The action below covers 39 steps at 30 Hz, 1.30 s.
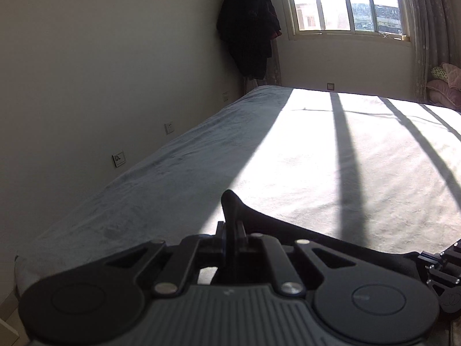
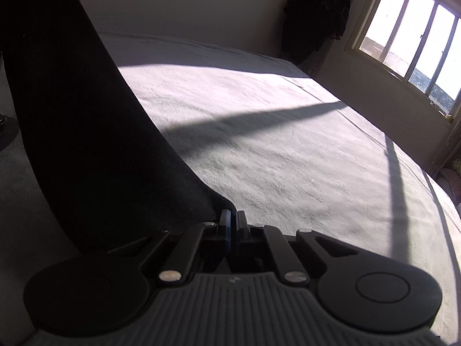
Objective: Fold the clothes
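Above the grey bed cover (image 1: 178, 173), I hold the black garment (image 2: 86, 121) stretched between my two tools. My left gripper (image 1: 232, 227) is closed tight on one edge of it, and my right gripper (image 2: 232, 225) pinches another edge, fingers nearly together. Sunlight from the window (image 1: 345, 3) falls across the bed.

Ahead of my grippers the bed (image 1: 302, 158) lies bare up to the window (image 1: 345, 3), so I have open passage there. The wall (image 1: 86, 72) runs close along the bed's left edge. A dark coat (image 1: 247, 26) hangs in the corner beyond the bed.
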Each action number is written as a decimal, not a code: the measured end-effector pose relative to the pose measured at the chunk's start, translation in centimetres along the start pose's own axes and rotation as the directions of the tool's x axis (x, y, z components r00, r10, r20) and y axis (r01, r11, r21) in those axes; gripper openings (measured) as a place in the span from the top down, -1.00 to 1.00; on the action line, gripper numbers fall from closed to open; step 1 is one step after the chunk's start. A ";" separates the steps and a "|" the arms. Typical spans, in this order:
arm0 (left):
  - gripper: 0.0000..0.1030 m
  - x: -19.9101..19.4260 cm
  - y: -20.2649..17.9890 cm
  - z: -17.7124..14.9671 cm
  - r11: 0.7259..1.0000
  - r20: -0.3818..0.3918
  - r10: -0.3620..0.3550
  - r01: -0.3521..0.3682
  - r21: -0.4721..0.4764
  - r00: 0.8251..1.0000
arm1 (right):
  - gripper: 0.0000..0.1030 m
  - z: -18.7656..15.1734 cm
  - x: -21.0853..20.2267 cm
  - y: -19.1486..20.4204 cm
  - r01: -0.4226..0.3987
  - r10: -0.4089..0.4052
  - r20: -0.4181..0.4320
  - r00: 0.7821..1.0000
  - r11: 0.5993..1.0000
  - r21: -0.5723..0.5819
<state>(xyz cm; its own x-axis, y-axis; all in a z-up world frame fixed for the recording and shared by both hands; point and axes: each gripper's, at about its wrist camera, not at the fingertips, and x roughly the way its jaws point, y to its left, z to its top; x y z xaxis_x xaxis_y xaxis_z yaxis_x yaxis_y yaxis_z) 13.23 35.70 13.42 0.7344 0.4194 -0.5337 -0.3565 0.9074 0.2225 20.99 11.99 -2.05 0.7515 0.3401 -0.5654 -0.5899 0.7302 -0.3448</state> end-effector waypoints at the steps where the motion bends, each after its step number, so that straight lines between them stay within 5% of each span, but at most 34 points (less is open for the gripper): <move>1: 0.91 0.8 -0.2 0.3 1.000 -0.028 0.015 -0.015 0.022 0.999 | 0.92 -0.1 0.2 0.2 0.011 -0.011 0.000 1.000 1.000 -0.001; 9: 0.90 6.6 -0.8 0.7 0.988 -0.228 0.094 -0.064 0.138 0.969 | 0.92 -0.2 1.3 1.2 0.072 -0.071 -0.021 0.997 0.997 0.005; 17: 0.66 7.4 -0.6 1.8 0.974 -0.215 0.183 -0.148 0.171 0.959 | 0.87 0.6 0.8 0.7 0.053 -0.051 -0.034 0.998 0.997 0.057; 24: 0.50 3.3 -2.2 2.3 0.979 -0.131 0.114 -0.089 0.182 0.985 | 0.76 1.4 -1.4 -0.9 0.006 -0.005 -0.010 1.000 0.991 0.131; 30: 0.49 0.2 -5.4 1.0 0.983 -0.102 -0.005 0.024 0.184 0.995 | 0.75 0.4 -4.6 -2.3 -0.163 0.164 0.012 0.986 0.962 0.218; 39: 0.49 -1.6 -10.3 -2.2 0.958 -0.108 -0.191 0.209 0.194 0.976 | 0.75 -1.4 -7.7 1.3 -0.362 0.362 0.011 0.932 0.929 0.079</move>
<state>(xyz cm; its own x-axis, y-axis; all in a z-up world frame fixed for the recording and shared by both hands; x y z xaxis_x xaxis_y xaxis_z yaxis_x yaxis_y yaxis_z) 14.47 25.59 10.20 0.7223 0.2328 -0.6512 -0.0759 0.9626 0.2600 14.05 9.51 0.81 0.4898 0.5882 -0.6435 -0.7966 0.6019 -0.0561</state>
